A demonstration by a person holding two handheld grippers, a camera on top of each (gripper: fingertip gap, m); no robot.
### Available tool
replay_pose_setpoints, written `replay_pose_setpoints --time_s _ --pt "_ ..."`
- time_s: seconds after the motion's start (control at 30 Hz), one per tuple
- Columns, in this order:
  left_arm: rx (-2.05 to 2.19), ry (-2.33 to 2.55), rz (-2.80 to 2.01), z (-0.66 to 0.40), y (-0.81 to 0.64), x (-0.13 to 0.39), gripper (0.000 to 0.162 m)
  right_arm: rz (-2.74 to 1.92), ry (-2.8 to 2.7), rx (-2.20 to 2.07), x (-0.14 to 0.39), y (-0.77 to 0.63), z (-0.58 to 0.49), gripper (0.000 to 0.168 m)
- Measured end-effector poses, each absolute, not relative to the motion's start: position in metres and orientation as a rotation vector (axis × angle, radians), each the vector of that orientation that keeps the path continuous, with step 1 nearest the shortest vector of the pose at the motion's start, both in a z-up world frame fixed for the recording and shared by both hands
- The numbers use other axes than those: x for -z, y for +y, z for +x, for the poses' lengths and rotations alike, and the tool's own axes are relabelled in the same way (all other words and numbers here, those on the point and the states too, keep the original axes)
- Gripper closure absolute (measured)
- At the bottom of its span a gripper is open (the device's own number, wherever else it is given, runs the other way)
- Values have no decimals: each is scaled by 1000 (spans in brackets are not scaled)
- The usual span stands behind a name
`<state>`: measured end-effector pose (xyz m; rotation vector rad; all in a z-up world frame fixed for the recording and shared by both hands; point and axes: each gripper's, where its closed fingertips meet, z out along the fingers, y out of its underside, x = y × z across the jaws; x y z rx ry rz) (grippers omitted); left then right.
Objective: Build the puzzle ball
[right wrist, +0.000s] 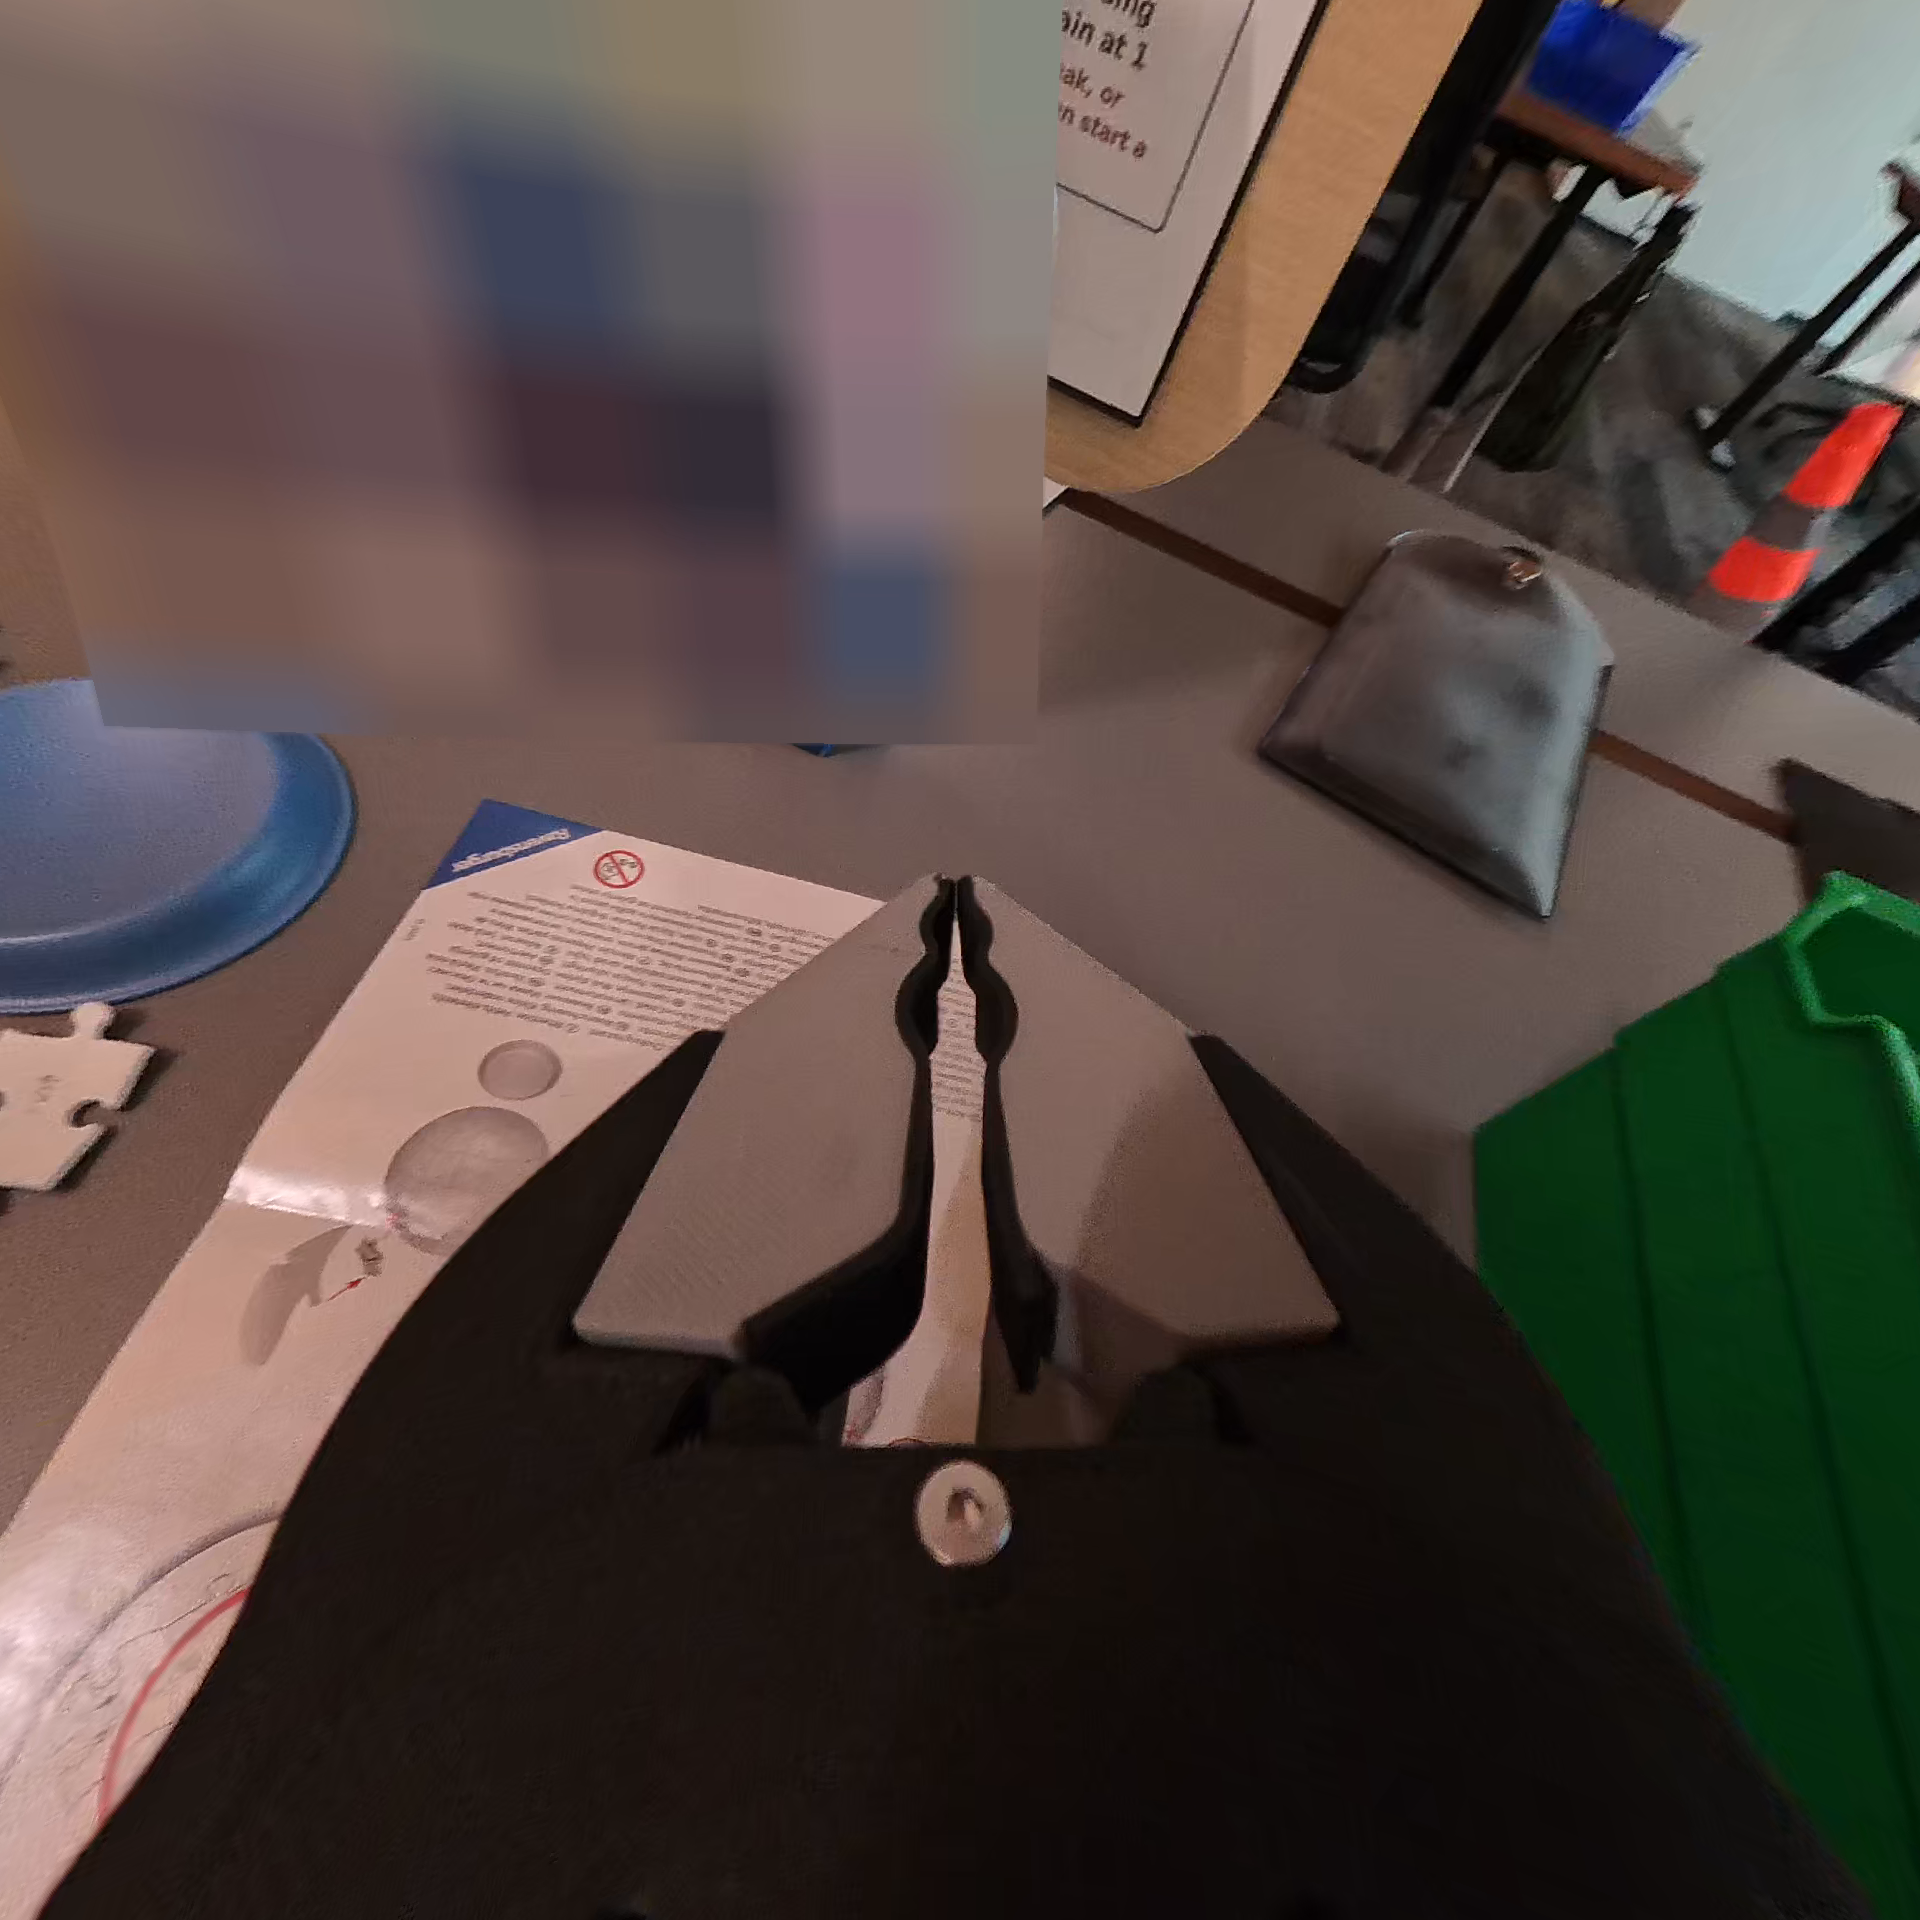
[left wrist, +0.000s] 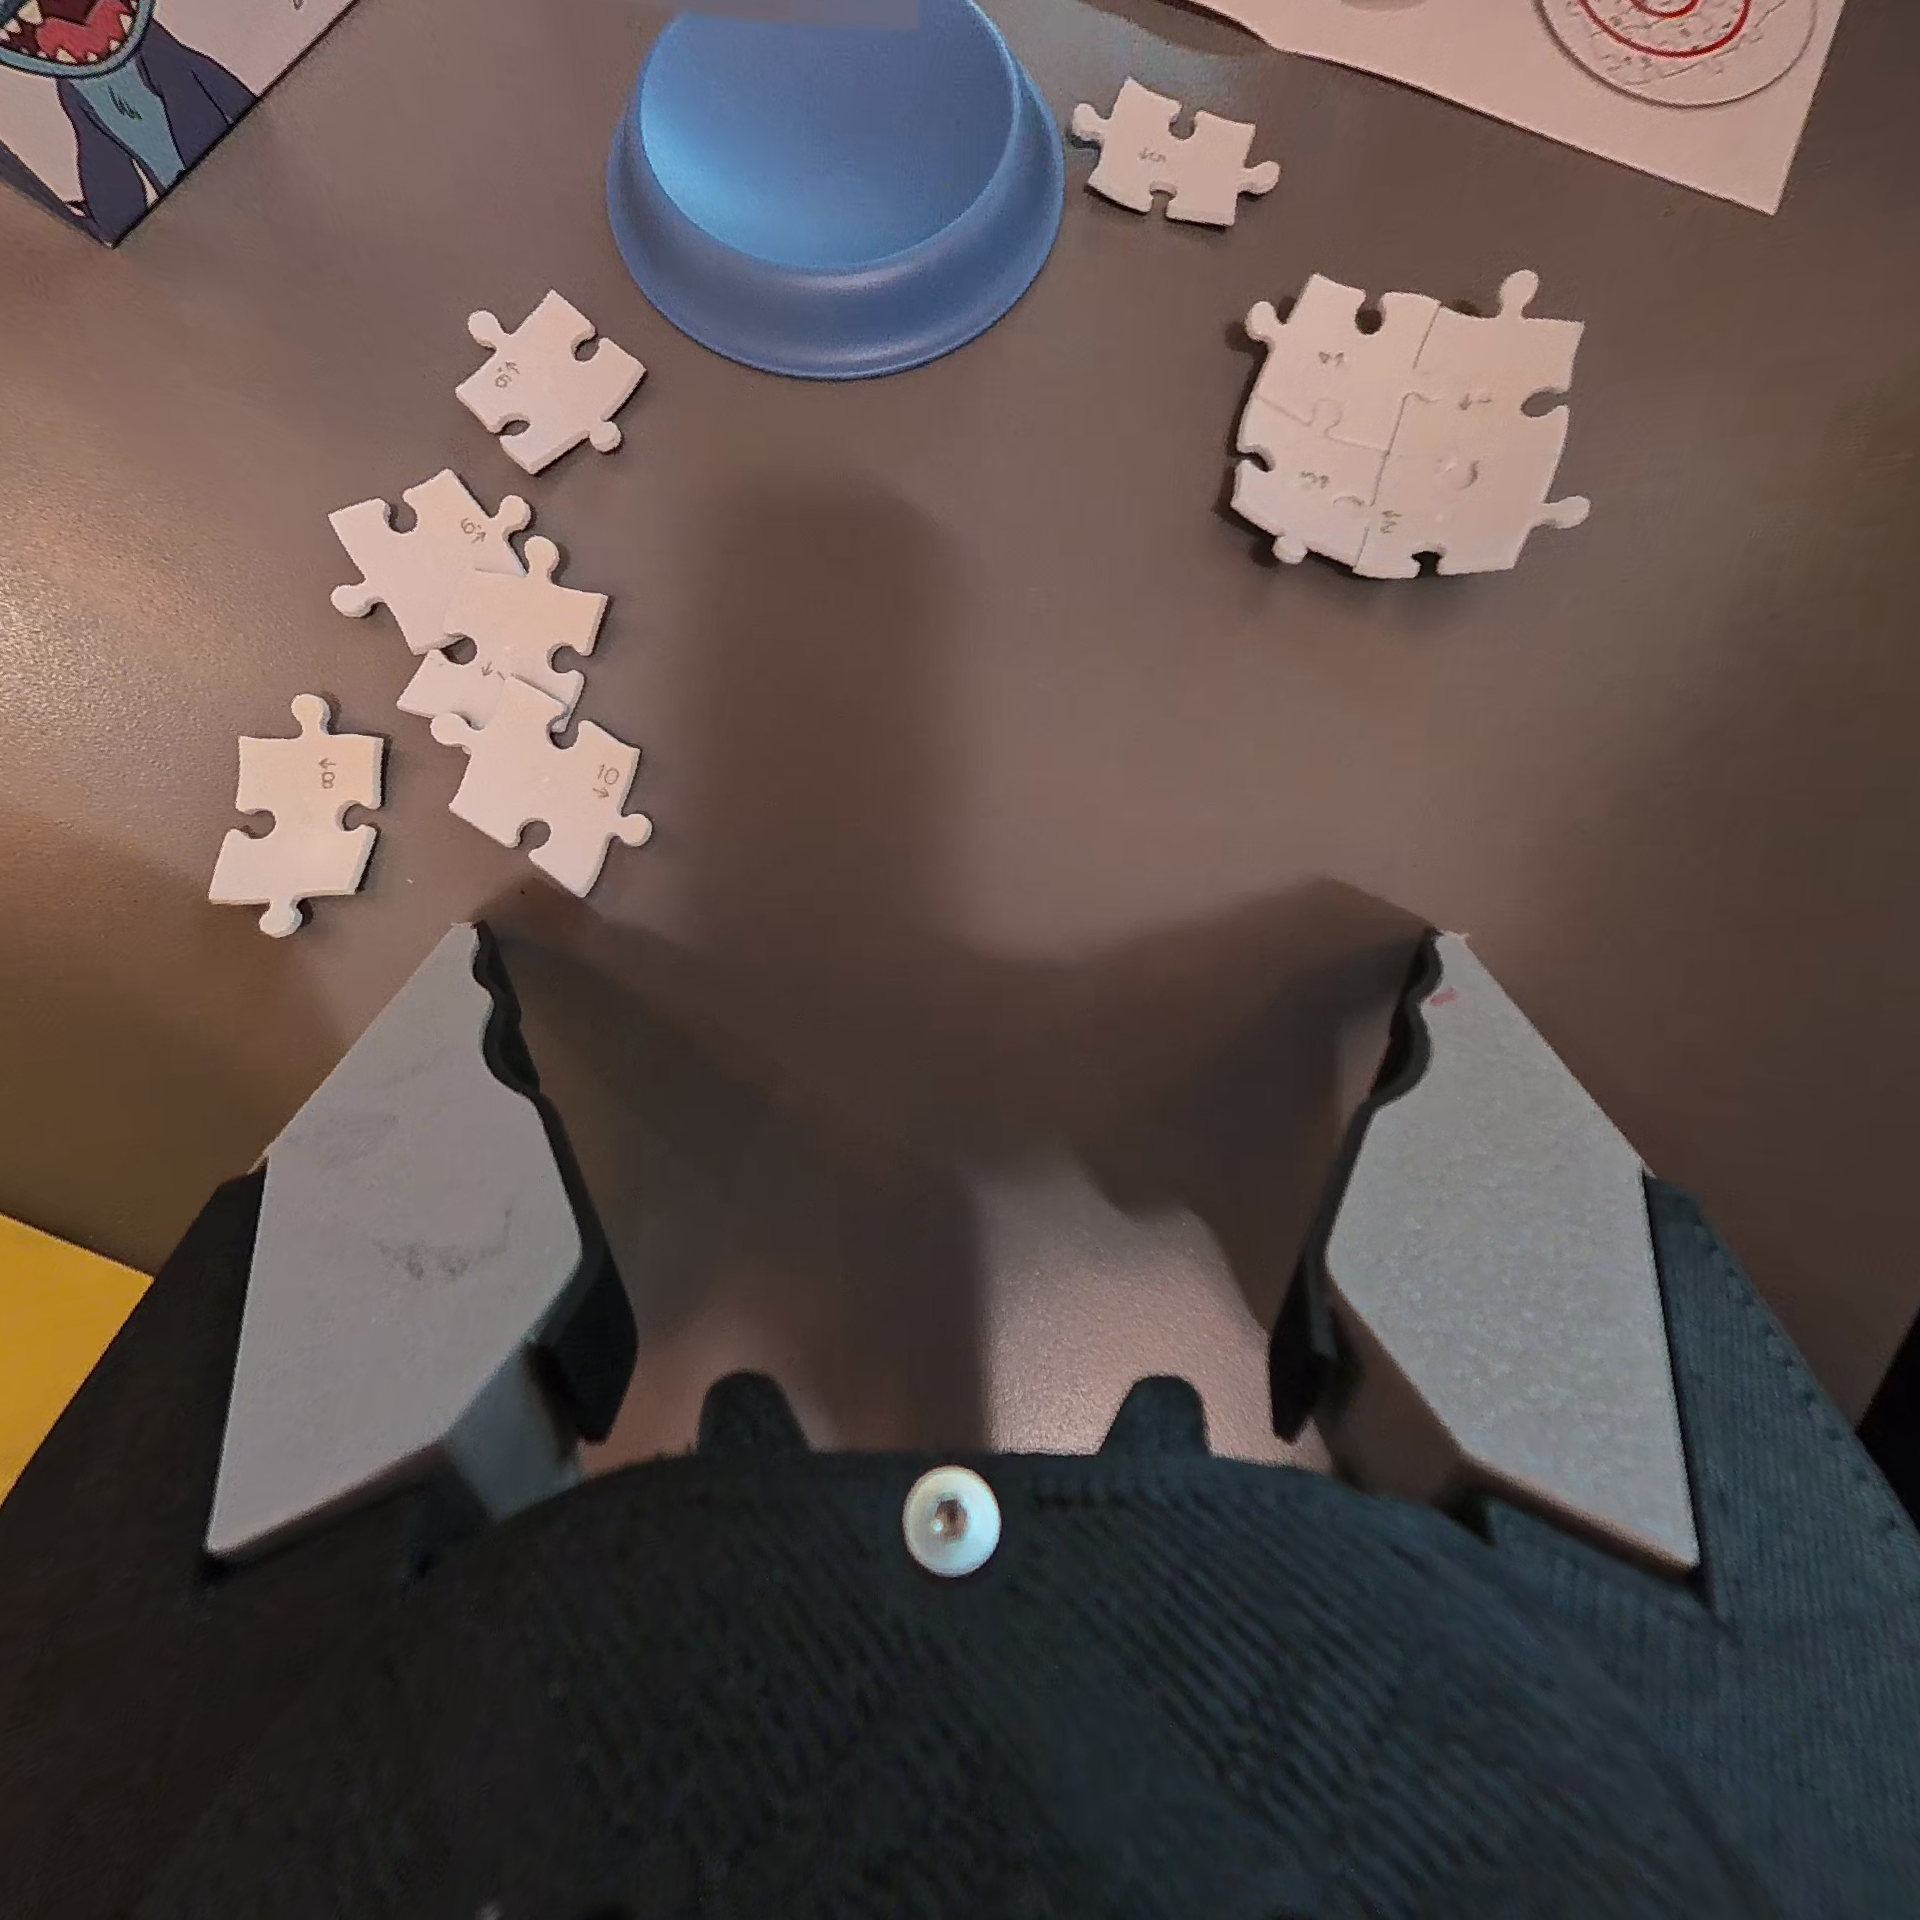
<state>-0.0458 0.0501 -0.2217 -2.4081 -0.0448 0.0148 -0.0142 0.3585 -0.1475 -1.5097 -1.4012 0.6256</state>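
My left gripper [left wrist: 961,935] is open and empty, hovering above the grey table. A joined curved patch of white puzzle pieces [left wrist: 1408,426] lies ahead to the right. A single white piece [left wrist: 1174,151] lies near the blue stand [left wrist: 836,208]. Several loose white pieces [left wrist: 499,644] lie ahead to the left, some overlapping. My right gripper [right wrist: 954,885] is shut and empty above the instruction sheet [right wrist: 582,987]. The blue stand [right wrist: 156,862] and one white piece [right wrist: 52,1101] show at the left of the right wrist view.
The puzzle box [left wrist: 114,104] stands at the far left, the instruction sheet [left wrist: 1621,83] at the far right. A green bin [right wrist: 1745,1299] stands to my right. A dark pouch [right wrist: 1455,707] lies farther back. A yellow surface [left wrist: 52,1320] shows at the left edge. My right fingertips sit around 35 centimetres from my left ones. From either gripper's tips it is about 15 centimetres to the single white piece [left wrist: 1174,151]. Look for it in the right wrist view [right wrist: 58,1110] too.
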Motion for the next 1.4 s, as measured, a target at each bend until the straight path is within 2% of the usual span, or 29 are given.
replay_pose_setpoints --time_s 0.03,0.13,0.5,1.4 --pt "-15 -45 -2408 -46 50 222 3 -1502 -1393 -605 148 361 -14 167" --pt "-15 -45 -2408 -46 50 222 3 -1502 -1406 -597 150 361 -14 148" --pt "-15 -45 -2408 -46 50 222 3 -1502 -1426 -624 152 355 -16 131" --pt "-15 -45 -2408 -46 50 222 3 -1587 -1463 -656 164 357 -13 128"
